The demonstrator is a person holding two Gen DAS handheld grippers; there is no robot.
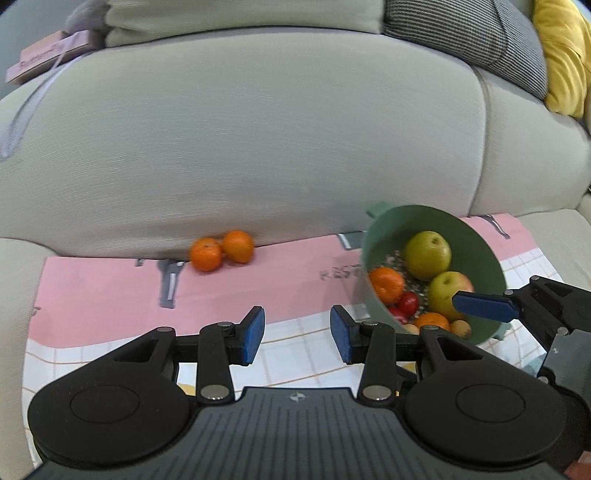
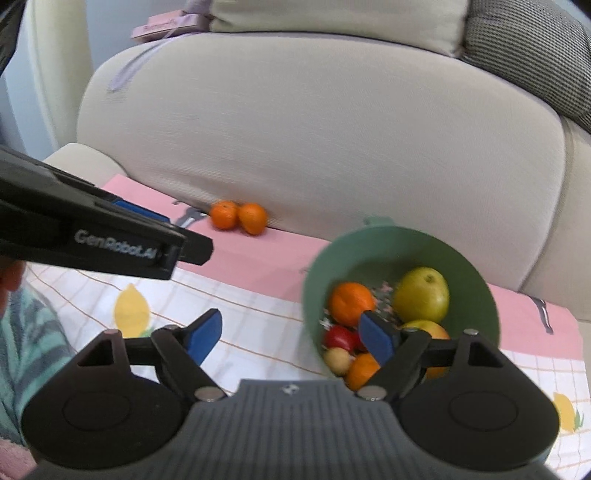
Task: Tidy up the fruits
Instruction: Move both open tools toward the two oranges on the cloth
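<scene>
A green bowl [image 1: 480, 254] [image 2: 476, 291] stands tilted on the pink cloth, with green apples [image 1: 427, 254] [image 2: 421, 295], oranges [image 1: 386, 283] [image 2: 351, 299], small red fruits [image 1: 408, 302] [image 2: 340, 338] and a pale small fruit [image 2: 337, 361] inside. Two loose oranges [image 1: 221, 251] [image 2: 239, 217] lie against the sofa back. My left gripper [image 1: 297, 334] is open and empty, left of the bowl. My right gripper [image 2: 291, 338] is open and empty, its right finger over the bowl's rim; its blue pad [image 1: 484, 304] shows in the left wrist view.
The pink and white checked cloth [image 1: 110, 295] [image 2: 258, 306] covers a beige sofa seat. The sofa back [image 1: 258, 147] rises behind. A pink box [image 1: 44, 55] [image 2: 166, 26] sits on top left; grey [image 1: 480, 37] and yellow [image 1: 565, 55] cushions at right.
</scene>
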